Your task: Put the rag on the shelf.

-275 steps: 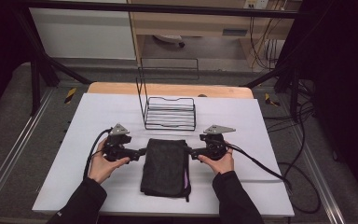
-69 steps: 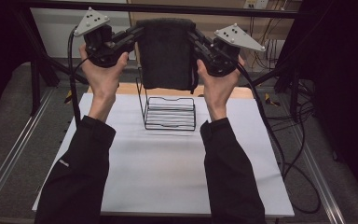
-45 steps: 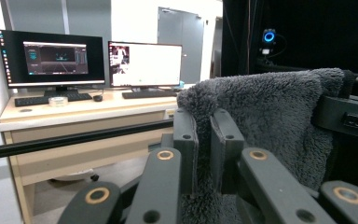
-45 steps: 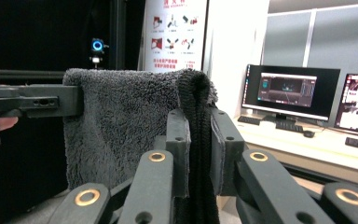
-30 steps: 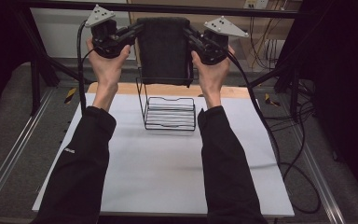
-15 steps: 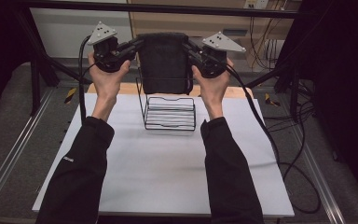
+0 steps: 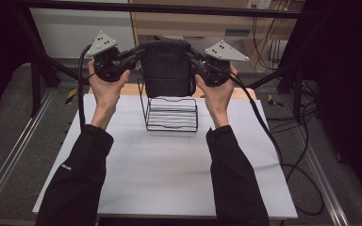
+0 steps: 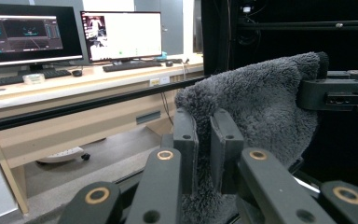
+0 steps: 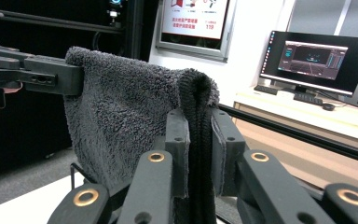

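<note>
Holding one dark grey folded towel (image 7: 166,68) aloft, stretched between two grippers, above one black wire rack (image 7: 171,113) at 12 o'clock on the white counter (image 7: 169,174).

Near: two black-sleeved forearms rising from 6 o'clock; bare counter below them.

Middle: wire rack, count one, standing upright and empty, open at the top; towel's lower edge hanging just over its upper rim, whether touching cannot be told.

Far: left gripper (image 7: 131,55) at 11 o'clock, jaws clenched on the towel's left upper edge (image 8: 261,102); right gripper (image 7: 194,59) at 1 o'clock, jaws clenched on the towel's folded right edge (image 9: 121,112). Two grey three-cornered plates, one per gripper. Beyond, in the gripper views, a desk with monitors.

Progress, judged: towel lifted and brought over the rack, done. Lowering into or draping over the rack, then releasing both jaws, not yet done; roughly halfway.
</note>
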Demonstrator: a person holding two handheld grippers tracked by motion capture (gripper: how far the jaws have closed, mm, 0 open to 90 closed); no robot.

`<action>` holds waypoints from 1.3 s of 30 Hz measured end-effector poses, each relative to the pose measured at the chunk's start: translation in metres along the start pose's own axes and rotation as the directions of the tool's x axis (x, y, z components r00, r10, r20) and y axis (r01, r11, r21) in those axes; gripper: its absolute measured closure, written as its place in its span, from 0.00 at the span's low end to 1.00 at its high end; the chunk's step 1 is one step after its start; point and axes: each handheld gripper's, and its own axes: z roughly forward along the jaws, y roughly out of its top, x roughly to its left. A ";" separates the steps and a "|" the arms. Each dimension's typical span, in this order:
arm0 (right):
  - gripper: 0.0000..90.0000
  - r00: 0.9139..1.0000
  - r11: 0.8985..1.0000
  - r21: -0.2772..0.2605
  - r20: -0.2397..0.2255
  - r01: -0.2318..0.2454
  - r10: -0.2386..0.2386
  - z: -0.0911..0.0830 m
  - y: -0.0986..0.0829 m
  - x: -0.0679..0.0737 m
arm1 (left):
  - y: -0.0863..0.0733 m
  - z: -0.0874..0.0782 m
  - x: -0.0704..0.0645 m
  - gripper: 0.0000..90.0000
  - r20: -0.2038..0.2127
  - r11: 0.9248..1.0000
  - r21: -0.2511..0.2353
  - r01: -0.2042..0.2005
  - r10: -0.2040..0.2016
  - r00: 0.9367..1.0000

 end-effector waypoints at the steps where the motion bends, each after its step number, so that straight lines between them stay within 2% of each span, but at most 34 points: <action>1: 0.88 1.000 1.000 -0.001 -0.002 0.003 -0.003 -0.001 -0.001 0.000 | -0.001 -0.001 -0.001 0.91 0.002 1.000 -0.001 -0.002 0.002 1.000; 19: 0.88 0.999 0.999 -0.006 -0.014 0.052 -0.052 -0.018 -0.018 0.012 | -0.019 -0.014 -0.015 0.91 0.019 0.999 -0.005 -0.047 0.048 0.999; 26: 0.88 0.998 0.998 0.000 -0.026 0.064 -0.064 -0.023 -0.028 0.015 | -0.031 -0.018 -0.018 0.91 0.025 0.999 0.005 -0.045 0.045 0.999; 32: 0.85 0.997 0.997 0.043 -0.040 0.064 -0.063 -0.026 -0.037 0.018 | -0.043 -0.019 -0.020 0.89 0.029 0.998 0.049 -0.028 0.027 0.999; 35: 0.84 0.998 0.996 0.070 -0.051 0.051 -0.047 -0.030 -0.041 0.020 | -0.048 -0.021 -0.022 0.88 0.037 0.998 0.065 -0.018 0.016 0.999; 38: 0.81 0.998 0.995 0.094 -0.062 0.034 -0.029 -0.034 -0.044 0.020 | -0.053 -0.024 -0.025 0.88 0.038 0.996 0.089 -0.027 0.024 0.999; 39: 0.78 0.997 0.992 0.121 -0.068 0.034 -0.026 -0.037 -0.047 0.022 | -0.054 -0.024 -0.026 0.87 0.038 0.995 0.097 -0.027 0.024 0.999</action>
